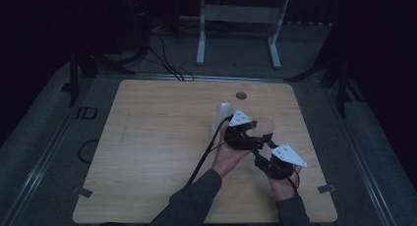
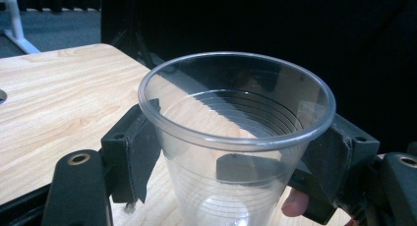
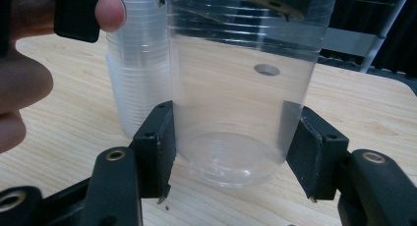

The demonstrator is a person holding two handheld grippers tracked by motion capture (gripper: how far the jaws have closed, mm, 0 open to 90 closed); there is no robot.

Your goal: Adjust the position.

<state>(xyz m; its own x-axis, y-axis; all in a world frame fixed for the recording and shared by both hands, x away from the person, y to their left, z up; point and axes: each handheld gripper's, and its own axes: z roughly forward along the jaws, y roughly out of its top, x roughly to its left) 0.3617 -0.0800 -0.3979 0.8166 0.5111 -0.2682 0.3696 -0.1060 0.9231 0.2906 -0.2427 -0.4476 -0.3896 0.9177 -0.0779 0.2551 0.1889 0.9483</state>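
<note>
A clear plastic cup [image 1: 263,124] stands upright with its base on the wooden table [image 1: 157,137], right of centre. My right gripper [image 3: 231,157] is shut on its lower wall, both pads pressed against the plastic; in the high view the right gripper [image 1: 263,157] comes in from the near right. My left gripper [image 2: 231,157] sits higher, its jaws flanking the cup [image 2: 236,132] just under the rim, and I see no pad pressing, so it is open. In the high view the left gripper [image 1: 248,135] is beside the cup. A stack of nested clear cups [image 3: 137,88] stands just behind.
The cup stack [image 1: 223,112] stands left of the held cup. A round cable hole [image 1: 240,95] sits near the table's far edge. Black cables [image 1: 204,157] trail from the left gripper toward the near edge. A white frame [image 1: 236,24] stands on the floor beyond.
</note>
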